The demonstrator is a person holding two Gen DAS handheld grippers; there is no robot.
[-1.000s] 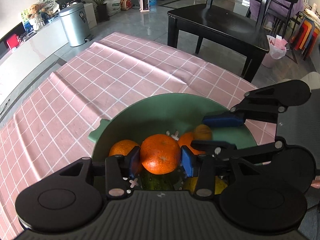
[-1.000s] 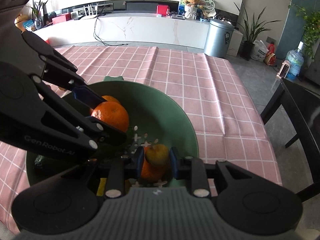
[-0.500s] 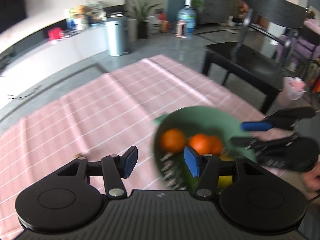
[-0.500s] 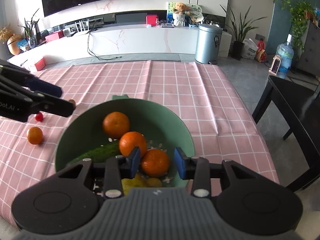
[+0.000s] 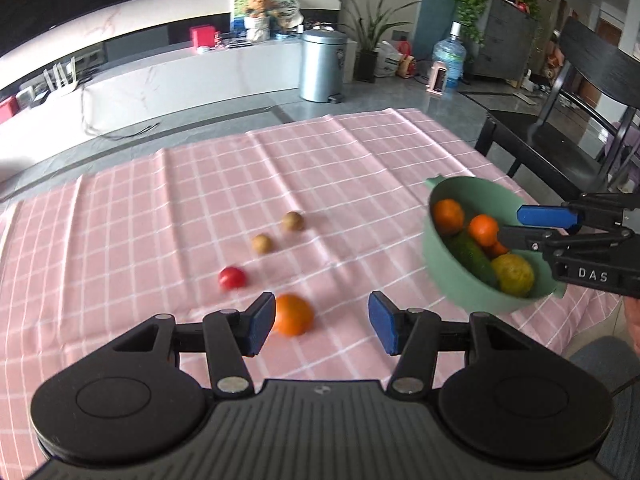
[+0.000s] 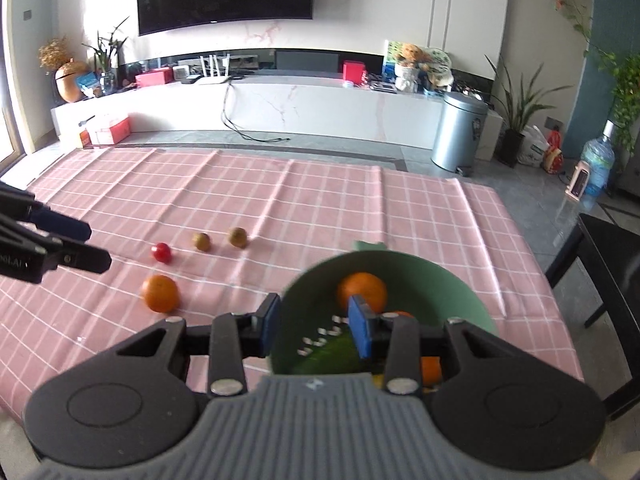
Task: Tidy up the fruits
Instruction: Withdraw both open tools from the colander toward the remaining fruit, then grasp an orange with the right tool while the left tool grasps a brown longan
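A green colander bowl point(image 5: 448, 276) point(image 6: 452, 276) holds oranges point(image 5: 449, 216), a cucumber point(image 5: 472, 258) and a yellow fruit point(image 5: 514, 274). On the pink checked cloth lie a loose orange point(image 5: 293, 315) point(image 6: 160, 293), a red tomato point(image 5: 232, 278) point(image 6: 161, 252) and two small brown fruits point(image 5: 262, 244) point(image 5: 292, 221). My left gripper point(image 5: 322, 326) is open and empty, just behind the loose orange. My right gripper point(image 6: 314, 326) is open and empty over the bowl's near left rim; it also shows in the left wrist view point(image 5: 532, 226).
The table's right edge runs beside a black chair point(image 5: 560, 128). The left gripper's fingers point(image 6: 60, 248) reach in from the left in the right wrist view. A steel bin point(image 6: 458, 136) and a white cabinet stand on the floor beyond the table.
Both grippers opened and let their oranges fall into the bowl. The left gripper swung left to the loose fruit on the cloth. The right gripper drew back and up.
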